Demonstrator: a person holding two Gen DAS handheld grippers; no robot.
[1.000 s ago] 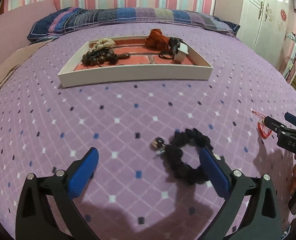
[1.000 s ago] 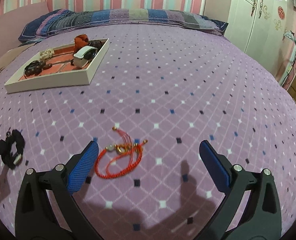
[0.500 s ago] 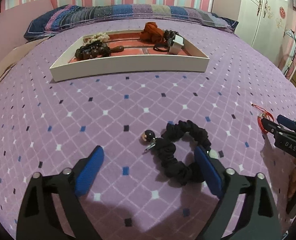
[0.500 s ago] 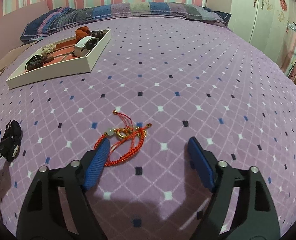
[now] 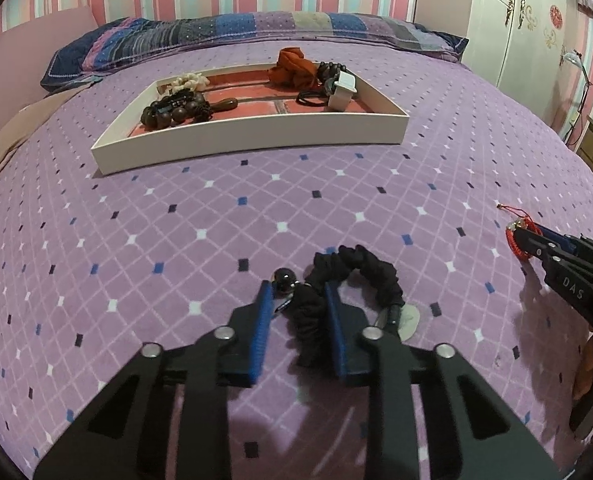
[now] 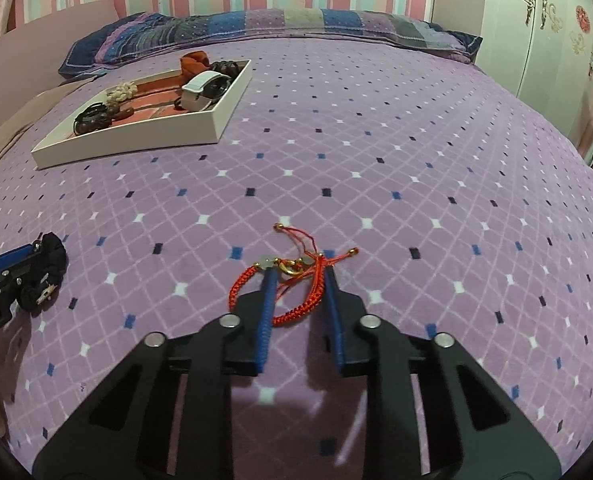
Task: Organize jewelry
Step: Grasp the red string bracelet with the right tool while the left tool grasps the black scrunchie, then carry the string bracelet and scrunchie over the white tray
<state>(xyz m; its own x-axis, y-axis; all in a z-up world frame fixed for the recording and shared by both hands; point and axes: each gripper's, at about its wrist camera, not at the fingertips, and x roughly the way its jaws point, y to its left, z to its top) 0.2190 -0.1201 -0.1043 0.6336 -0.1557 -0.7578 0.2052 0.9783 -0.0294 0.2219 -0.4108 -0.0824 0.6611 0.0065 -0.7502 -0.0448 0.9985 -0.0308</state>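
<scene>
While we looked along the left gripper (image 5: 298, 294), its blue pads (image 5: 262, 320) had just been closing and stood narrow, clamped on one bunched side of the black scrunchie (image 5: 356, 268), which lay on the purple bedspread (image 5: 176, 240); the rest of its loop curved out to the right past the right pad, and a small dark bead (image 5: 283, 280) sat just beside the left pad's tip. Farther back on the bed stood the white tray (image 5: 248, 136) with dark beads, an orange cloth and a white box inside. At the right edge we saw the right gripper (image 5: 530, 240) with red cord at its tip. Through the right wrist view, the right gripper (image 6: 298, 276) had likewise just been closing, and its pads (image 6: 266, 312) stood close together around the red cord bracelet (image 6: 296, 292) on the bedspread; one strand ran between them against the right pad, while a loop bulged outside the left pad, and we could not tell how firmly the cord was pinched. At the left edge the left gripper (image 6: 36, 254) held the scrunchie (image 6: 52, 256), and the tray (image 6: 136, 140) stood well apart at upper left.
</scene>
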